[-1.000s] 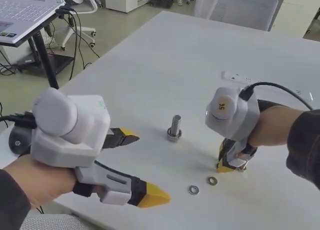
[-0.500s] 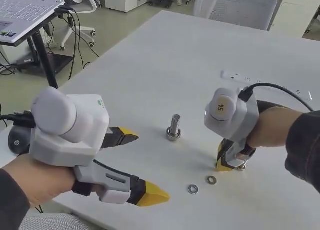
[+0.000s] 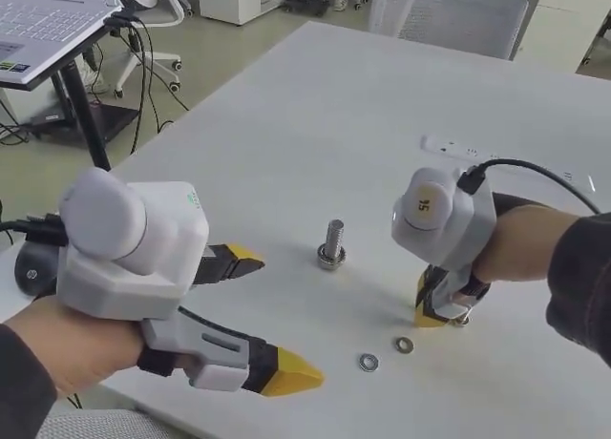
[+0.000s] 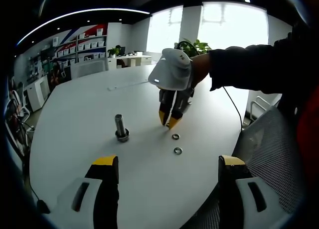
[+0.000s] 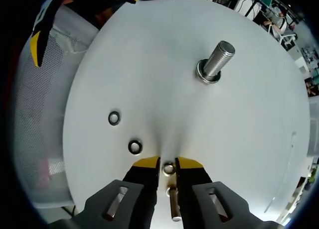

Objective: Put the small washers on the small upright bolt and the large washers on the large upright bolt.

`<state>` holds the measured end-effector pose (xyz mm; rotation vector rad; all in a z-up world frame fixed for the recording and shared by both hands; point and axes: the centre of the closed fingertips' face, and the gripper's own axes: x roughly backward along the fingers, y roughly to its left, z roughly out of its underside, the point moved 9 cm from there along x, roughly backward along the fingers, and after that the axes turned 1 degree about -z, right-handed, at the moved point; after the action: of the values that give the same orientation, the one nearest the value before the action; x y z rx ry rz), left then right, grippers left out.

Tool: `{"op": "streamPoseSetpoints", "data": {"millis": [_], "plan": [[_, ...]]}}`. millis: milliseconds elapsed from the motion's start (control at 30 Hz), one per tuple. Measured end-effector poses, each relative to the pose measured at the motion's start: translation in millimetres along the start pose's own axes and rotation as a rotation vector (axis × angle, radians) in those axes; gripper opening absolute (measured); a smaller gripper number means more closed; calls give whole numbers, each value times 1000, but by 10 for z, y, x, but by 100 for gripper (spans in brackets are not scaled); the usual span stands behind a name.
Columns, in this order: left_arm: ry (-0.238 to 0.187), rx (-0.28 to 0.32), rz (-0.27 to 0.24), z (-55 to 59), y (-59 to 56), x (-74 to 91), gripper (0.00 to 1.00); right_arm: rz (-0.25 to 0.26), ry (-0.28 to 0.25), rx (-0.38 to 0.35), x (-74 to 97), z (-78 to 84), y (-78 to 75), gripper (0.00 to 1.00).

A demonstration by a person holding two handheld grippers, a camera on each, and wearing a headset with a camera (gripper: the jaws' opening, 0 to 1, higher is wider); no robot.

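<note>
**Head view.** The white, matte table (image 3: 315, 114) carries the large bolt (image 3: 332, 242), a threaded steel post standing upright. Two loose washers (image 3: 369, 363) lie flat, nearer the person. The left gripper (image 3: 267, 315) hovers over the near edge, its yellow-tipped jaws spread wide and holding nothing. The right gripper (image 3: 439, 313) points steeply down with its tips at the tabletop; seen from above, its grey body hides what sits between them.

**Right gripper view (the closer look).** The jaws are drawn nearly together on a small washer (image 5: 168, 168), a shiny ring pinched between the yellow tips. A slim metal pin (image 5: 172, 204) runs between the jaws behind it. It is possibly the small bolt, though the angle is too foreshortened to be sure. A flat metal collar (image 5: 202, 74) circles the foot of the large bolt.

**Left gripper view.** The loose washers lie just beside the right gripper's tips and well apart from the large bolt.
</note>
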<state>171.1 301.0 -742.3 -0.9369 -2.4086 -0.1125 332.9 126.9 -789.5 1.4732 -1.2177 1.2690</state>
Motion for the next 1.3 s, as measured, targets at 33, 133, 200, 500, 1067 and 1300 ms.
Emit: {"op": "streamPoseSetpoints", "data": {"millis": [33, 133, 200, 500, 1067, 1300], "plan": [[0, 0, 0, 0, 1, 1, 82, -1, -9, -7, 23, -9, -7, 14], [1, -2, 1, -1, 3, 0, 82, 10, -20, -10, 82, -25, -39, 14], [2, -3, 2, -1, 5, 2, 82, 15, -9, -4, 84, -12, -46, 14], [1, -5, 3, -6, 10, 2, 82, 7, 22, -8, 62, 95, -8, 16], [-4, -2, 4, -5, 3, 7, 82, -3, 30, -12, 3, 100, 11, 17], [-5, -1, 3, -3, -1, 8, 82, -4, 28, -12, -2, 108, 9, 15]]}}
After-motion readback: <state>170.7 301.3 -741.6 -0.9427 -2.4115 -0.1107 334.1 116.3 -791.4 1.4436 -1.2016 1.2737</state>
